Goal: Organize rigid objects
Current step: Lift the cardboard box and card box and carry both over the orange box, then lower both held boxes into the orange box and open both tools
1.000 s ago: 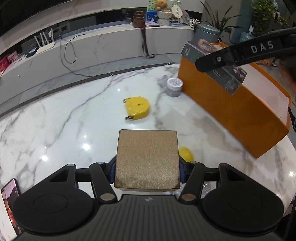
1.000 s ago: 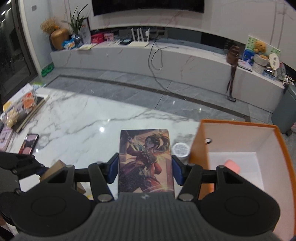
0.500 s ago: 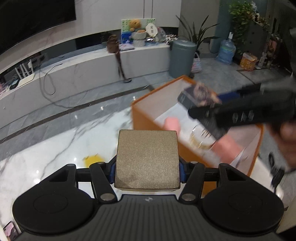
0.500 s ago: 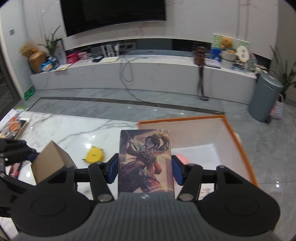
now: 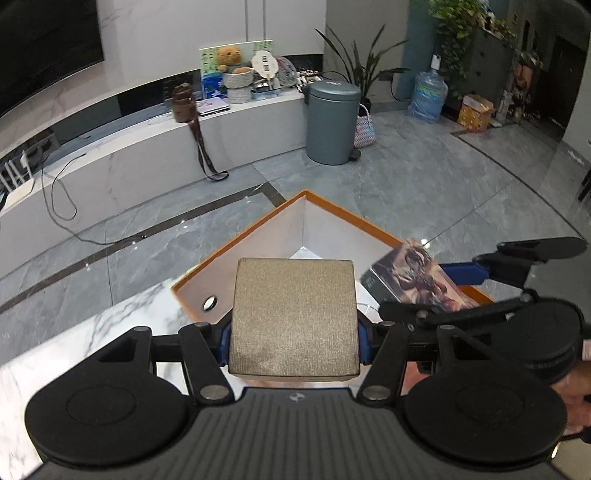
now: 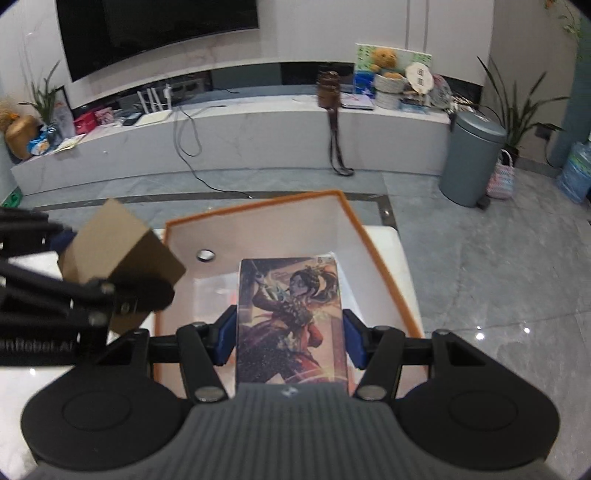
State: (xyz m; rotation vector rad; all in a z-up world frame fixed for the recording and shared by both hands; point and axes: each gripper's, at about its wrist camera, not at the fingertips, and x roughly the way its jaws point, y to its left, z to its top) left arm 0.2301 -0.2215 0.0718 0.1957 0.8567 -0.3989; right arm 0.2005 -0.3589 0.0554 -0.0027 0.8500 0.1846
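Grey tiled floor (image 5: 424, 173), white marble bench (image 6: 229, 136), grey bin (image 6: 471, 158), dark television (image 6: 155, 29)

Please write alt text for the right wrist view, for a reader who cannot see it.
The right gripper holds an illustrated card box between its jaws above an open orange box. At left, the left gripper holds a brown box over the orange box's edge.

A home living room: a large television (image 6: 155, 33) above a long low marble ledge (image 6: 236, 122) with a teddy bear (image 6: 384, 59), potted plants (image 6: 517, 107), a pedal bin (image 6: 472, 158) and grey floor tiles (image 6: 498, 258).
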